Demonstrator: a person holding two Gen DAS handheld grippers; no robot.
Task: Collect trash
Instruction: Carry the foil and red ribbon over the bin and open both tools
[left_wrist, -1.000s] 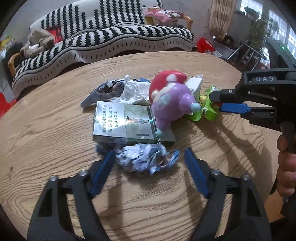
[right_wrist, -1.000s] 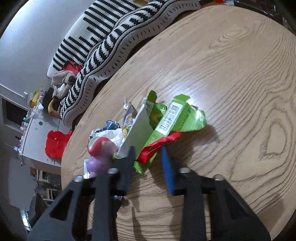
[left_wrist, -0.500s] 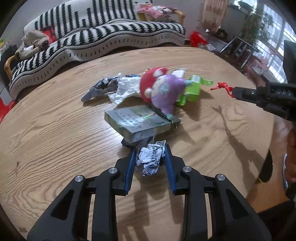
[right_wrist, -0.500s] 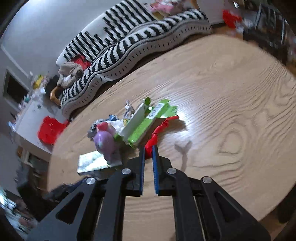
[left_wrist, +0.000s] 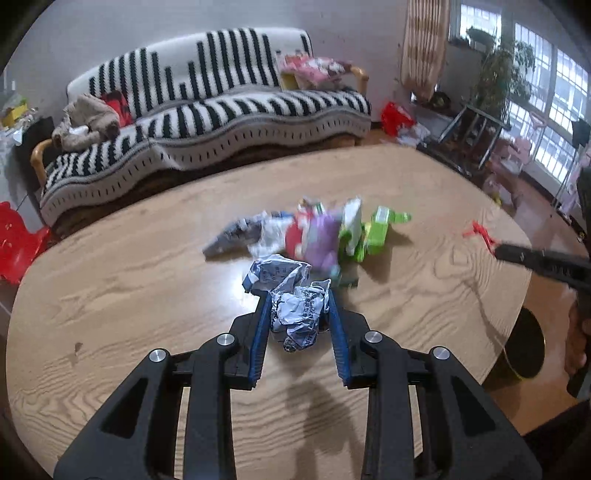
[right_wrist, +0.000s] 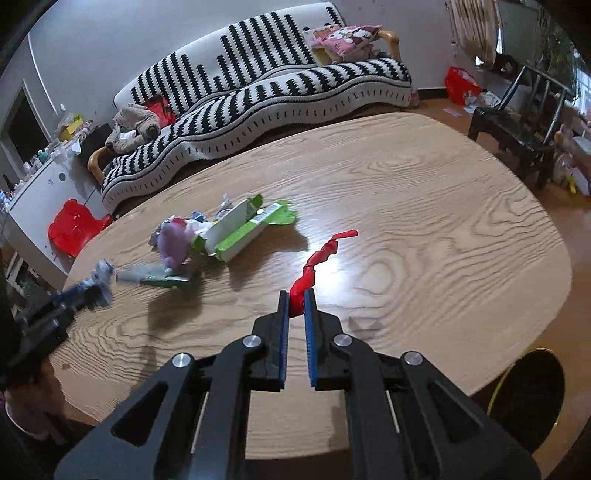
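Note:
My left gripper (left_wrist: 297, 301) is shut on a crumpled white and blue paper wad (left_wrist: 295, 310), held above the wooden table (left_wrist: 110, 295). My right gripper (right_wrist: 296, 295) is shut on a twisted red wrapper (right_wrist: 317, 260) that hangs forward over the table. That red wrapper also shows at the right in the left wrist view (left_wrist: 478, 232). Left on the table lie a green carton (right_wrist: 243, 230), a purple and red toy (right_wrist: 173, 245), a flat green box (right_wrist: 155, 277) and more crumpled paper (left_wrist: 240, 232).
A dark round bin with a yellow rim (right_wrist: 528, 395) stands on the floor off the table's near right edge. A striped sofa (right_wrist: 258, 92) runs behind the table. A red stool (right_wrist: 74, 225) and a black rack (right_wrist: 517, 122) stand beside it.
Both grippers shut on their items, lifted them and drew back from the pile. The left one took the paper wad, the right one the red wrapper.

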